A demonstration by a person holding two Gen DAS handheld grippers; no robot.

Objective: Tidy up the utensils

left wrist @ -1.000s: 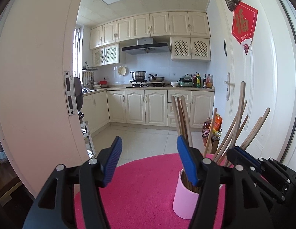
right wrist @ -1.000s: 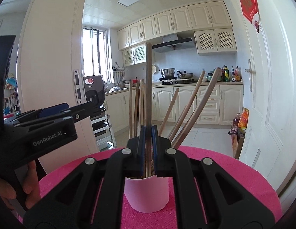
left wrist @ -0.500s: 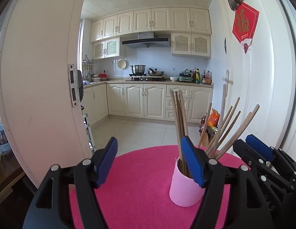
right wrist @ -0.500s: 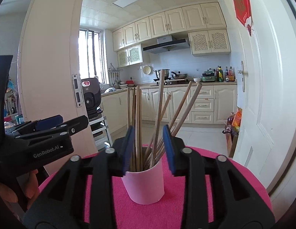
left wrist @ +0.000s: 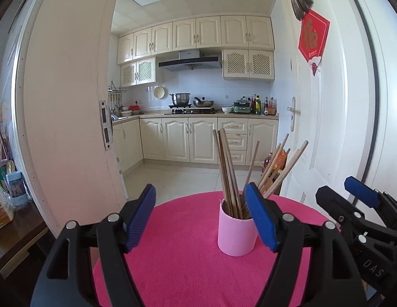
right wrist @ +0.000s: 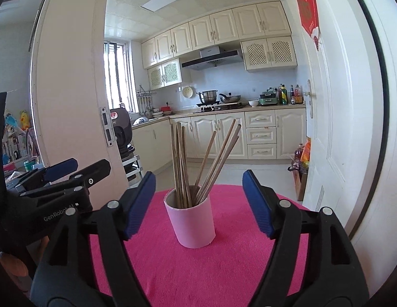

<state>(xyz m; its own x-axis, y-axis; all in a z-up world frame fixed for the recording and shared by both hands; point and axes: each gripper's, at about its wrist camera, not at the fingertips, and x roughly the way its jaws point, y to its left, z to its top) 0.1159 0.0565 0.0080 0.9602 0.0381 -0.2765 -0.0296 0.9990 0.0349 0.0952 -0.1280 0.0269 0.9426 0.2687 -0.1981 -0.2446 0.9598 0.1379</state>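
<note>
A pink cup (right wrist: 190,223) stands upright on the round pink mat (right wrist: 198,268) and holds several wooden chopsticks (right wrist: 183,168). My right gripper (right wrist: 198,204) is open and empty, drawn back, with the cup seen between its jaws. In the left wrist view the cup (left wrist: 236,231) and chopsticks (left wrist: 227,168) sit just left of the right jaw. My left gripper (left wrist: 202,217) is open and empty. The right gripper (left wrist: 352,204) shows at the right edge of that view, and the left gripper (right wrist: 67,174) shows at the left of the right wrist view.
The mat (left wrist: 188,255) covers a small round table. An open white door (left wrist: 70,102) stands at the left and a shut door (right wrist: 334,128) at the right. A kitchen with cabinets (left wrist: 195,140) lies beyond. A cluttered shelf (left wrist: 9,194) is at the far left.
My right gripper let go of the chopstick it held, which now stands in the cup, then opened wide and drew back. My left gripper also drew back from the cup.
</note>
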